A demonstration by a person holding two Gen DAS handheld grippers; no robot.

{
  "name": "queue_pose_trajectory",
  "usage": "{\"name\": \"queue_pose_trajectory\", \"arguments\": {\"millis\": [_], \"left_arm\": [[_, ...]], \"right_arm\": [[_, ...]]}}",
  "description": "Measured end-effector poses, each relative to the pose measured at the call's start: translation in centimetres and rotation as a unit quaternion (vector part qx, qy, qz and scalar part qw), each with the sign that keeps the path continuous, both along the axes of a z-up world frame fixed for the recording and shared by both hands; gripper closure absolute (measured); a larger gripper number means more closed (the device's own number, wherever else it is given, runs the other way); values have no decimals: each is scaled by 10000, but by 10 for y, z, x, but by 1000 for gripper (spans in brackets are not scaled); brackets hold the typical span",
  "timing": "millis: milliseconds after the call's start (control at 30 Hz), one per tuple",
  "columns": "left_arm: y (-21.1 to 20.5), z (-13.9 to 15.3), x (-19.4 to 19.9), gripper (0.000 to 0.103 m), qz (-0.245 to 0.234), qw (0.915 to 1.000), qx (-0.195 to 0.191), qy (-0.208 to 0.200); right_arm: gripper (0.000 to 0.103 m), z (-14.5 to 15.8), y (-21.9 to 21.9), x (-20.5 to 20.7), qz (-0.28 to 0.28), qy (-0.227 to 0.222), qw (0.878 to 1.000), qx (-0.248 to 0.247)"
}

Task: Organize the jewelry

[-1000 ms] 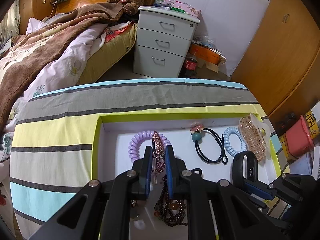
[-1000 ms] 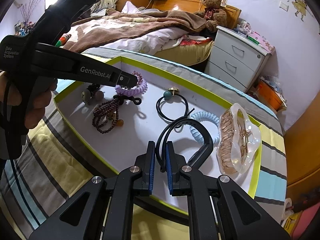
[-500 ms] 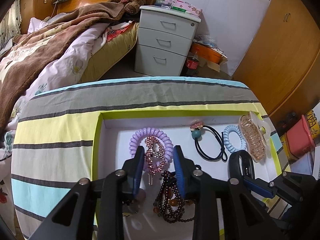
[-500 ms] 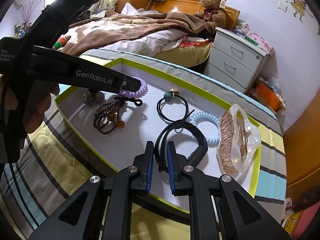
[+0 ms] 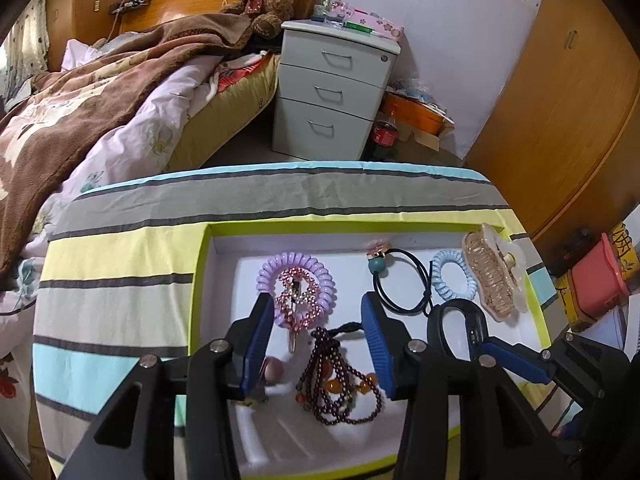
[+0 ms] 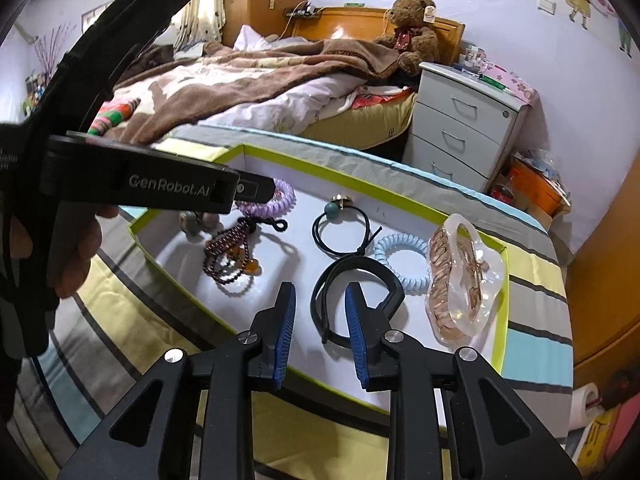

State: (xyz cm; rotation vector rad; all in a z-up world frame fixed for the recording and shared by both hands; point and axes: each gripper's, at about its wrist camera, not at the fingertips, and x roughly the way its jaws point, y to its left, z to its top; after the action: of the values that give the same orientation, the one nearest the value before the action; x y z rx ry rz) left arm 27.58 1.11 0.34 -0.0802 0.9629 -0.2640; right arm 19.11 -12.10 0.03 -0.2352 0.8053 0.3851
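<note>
A white tray with a green rim (image 5: 200,280) (image 6: 304,166) holds the jewelry. My left gripper (image 5: 318,308) is open above a pink rhinestone clip (image 5: 298,300) that lies on a purple coil tie (image 5: 296,266). A dark bead bracelet (image 5: 340,380) (image 6: 232,252) lies below it. My right gripper (image 6: 320,300) is open around a black band (image 6: 356,280) (image 5: 456,320) resting in the tray. A black hair tie with a teal bead (image 6: 340,224), a blue coil tie (image 6: 400,256) and a clear claw clip (image 6: 460,280) lie nearby.
The tray sits on a striped cloth (image 5: 120,264). Behind it are a bed with a brown blanket (image 5: 100,92), a grey drawer unit (image 5: 332,88) and a wooden wardrobe (image 5: 560,100). Boxes (image 5: 596,280) stand at the right.
Both grippers have opened. The left let go of the pink clip onto the purple coil tie and drew back. The right let go of the black band, which now lies in the tray.
</note>
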Motion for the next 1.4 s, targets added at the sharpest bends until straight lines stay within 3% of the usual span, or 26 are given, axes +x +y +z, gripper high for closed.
{"name": "queue_pose_trajectory", "arguments": {"millis": [200, 267, 733, 1133, 1400], "left_arm": [[0, 13, -21, 49, 135, 9997, 84, -194], [-1, 17, -31, 49, 215, 9993, 161, -277], [-6, 35, -104, 47, 675, 9929, 571, -790], [-14, 37, -147, 47, 928, 9865, 866, -1031], [-17, 42, -163, 47, 947, 9858, 850, -1095]], "right_arm": [[72, 12, -9, -15, -203, -111, 9991, 367], [54, 15, -14, -22, -270, -123, 9982, 523], [54, 39, -37, -74, -872, -462, 9898, 1026], [54, 46, -45, -103, -1251, -621, 9840, 1108], [54, 49, -47, -113, -1287, -703, 9828, 1119]]}}
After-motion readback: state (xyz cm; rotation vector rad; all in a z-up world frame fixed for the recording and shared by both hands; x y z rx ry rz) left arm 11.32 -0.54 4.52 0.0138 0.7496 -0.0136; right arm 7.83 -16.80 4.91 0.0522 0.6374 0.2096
